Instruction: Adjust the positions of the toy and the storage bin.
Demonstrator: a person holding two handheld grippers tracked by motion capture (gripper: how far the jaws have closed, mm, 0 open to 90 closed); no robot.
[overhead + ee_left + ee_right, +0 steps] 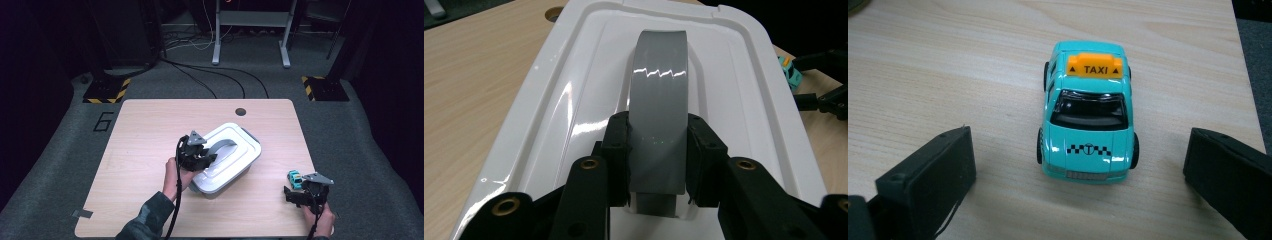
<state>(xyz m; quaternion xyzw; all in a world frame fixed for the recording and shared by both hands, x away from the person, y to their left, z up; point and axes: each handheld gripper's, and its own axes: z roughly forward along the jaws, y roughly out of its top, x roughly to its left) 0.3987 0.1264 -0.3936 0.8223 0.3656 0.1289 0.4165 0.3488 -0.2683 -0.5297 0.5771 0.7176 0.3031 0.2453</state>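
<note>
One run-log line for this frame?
left tongs: shut on grey handle of white box lid | right tongs: open, toy taxi ahead, untouched | table

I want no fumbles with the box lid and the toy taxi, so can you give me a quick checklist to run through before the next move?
1. Left claw shut on the grey handle: ok.
2. Grip centred across the handle's width: ok.
3. White lid seated on the box: cannot tell.
4. Right claw open: ok.
5. Toy taxi upright between the open jaws, untouched: ok.
6. Taxi well clear of the table edge: not ok, it stands near it.
</note>
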